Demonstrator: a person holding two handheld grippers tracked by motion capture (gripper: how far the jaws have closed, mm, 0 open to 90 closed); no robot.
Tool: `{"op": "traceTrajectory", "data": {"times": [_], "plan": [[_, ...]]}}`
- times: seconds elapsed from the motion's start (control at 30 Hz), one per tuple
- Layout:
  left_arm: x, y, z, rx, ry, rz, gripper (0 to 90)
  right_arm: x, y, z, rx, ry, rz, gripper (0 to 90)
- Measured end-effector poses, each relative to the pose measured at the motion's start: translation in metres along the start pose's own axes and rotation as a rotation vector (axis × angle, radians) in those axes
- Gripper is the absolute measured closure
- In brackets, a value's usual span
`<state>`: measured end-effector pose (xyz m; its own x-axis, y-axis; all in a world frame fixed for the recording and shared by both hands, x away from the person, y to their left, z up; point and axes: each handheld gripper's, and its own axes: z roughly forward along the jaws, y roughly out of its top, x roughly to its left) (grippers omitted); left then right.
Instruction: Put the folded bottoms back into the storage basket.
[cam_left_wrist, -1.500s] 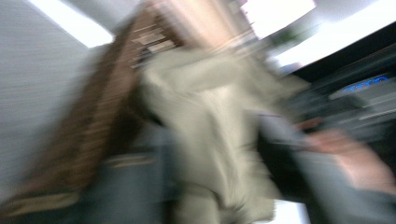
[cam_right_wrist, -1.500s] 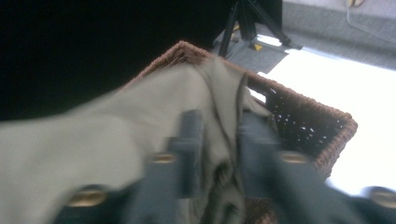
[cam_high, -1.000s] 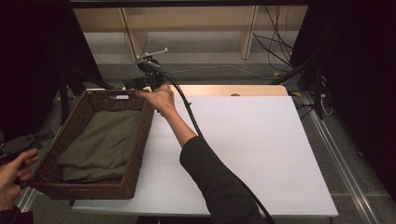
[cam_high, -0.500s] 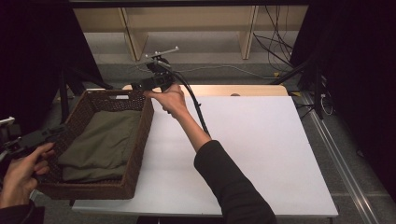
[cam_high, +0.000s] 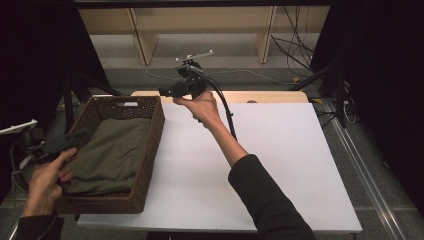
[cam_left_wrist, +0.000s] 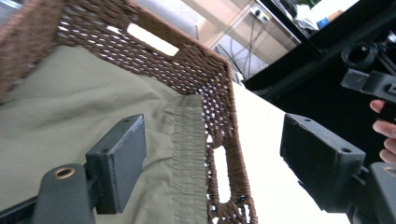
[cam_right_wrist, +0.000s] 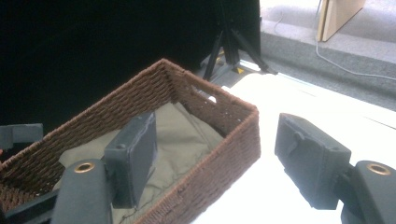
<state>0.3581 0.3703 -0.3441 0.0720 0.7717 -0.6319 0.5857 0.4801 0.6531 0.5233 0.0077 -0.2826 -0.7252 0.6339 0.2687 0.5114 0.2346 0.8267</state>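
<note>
Holding my left hand-held gripper (cam_high: 75, 138) wide open over the green cloth (cam_high: 112, 152) in the brown basket (cam_high: 145, 172), I keep my right hand-held gripper (cam_high: 167, 92) open above the white tabletop (cam_high: 280, 165).

The wicker basket (cam_left_wrist: 219, 93) is cut off by the left gripper view's top and left edges, and the olive cloth (cam_left_wrist: 70, 112) runs off its bottom edge. In the high view, the left hand (cam_high: 47, 177) covers part of the left gripper (cam_high: 80, 137), and the basket's near wall hides the cloth's near edge.
</note>
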Motion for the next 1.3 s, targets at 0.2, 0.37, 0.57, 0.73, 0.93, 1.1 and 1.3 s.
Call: {"op": "traceTrajectory", "data": {"times": [0.2,0.37,0.57,0.73,0.93,1.1,1.3], "plan": [[-0.007,-0.005,0.011,0.006,-0.017,0.009,22.6,-0.01,-0.005,-0.014,-0.022,-0.017,0.004,30.7],[-0.015,-0.008,0.016,0.0,-0.029,0.023,22.6,-0.014,-0.01,-0.024,-0.038,-0.015,0.003,30.6],[-0.029,-0.013,0.023,-0.011,-0.044,0.053,21.8,-0.014,-0.015,-0.032,-0.05,-0.013,-0.006,28.8],[-0.041,-0.017,0.028,-0.019,-0.066,0.08,21.4,-0.015,-0.02,-0.042,-0.059,-0.011,-0.013,27.2],[-0.062,-0.022,0.037,-0.024,-0.11,0.11,20.9,-0.017,-0.025,-0.057,-0.072,-0.027,-0.027,25.7],[-0.078,-0.027,0.048,-0.01,-0.137,0.141,20.7,-0.022,-0.032,-0.073,-0.092,-0.041,-0.034,25.2],[-0.093,-0.032,0.057,-0.001,-0.157,0.166,20.6,-0.03,-0.041,-0.094,-0.11,-0.063,-0.028,25.0]]}}
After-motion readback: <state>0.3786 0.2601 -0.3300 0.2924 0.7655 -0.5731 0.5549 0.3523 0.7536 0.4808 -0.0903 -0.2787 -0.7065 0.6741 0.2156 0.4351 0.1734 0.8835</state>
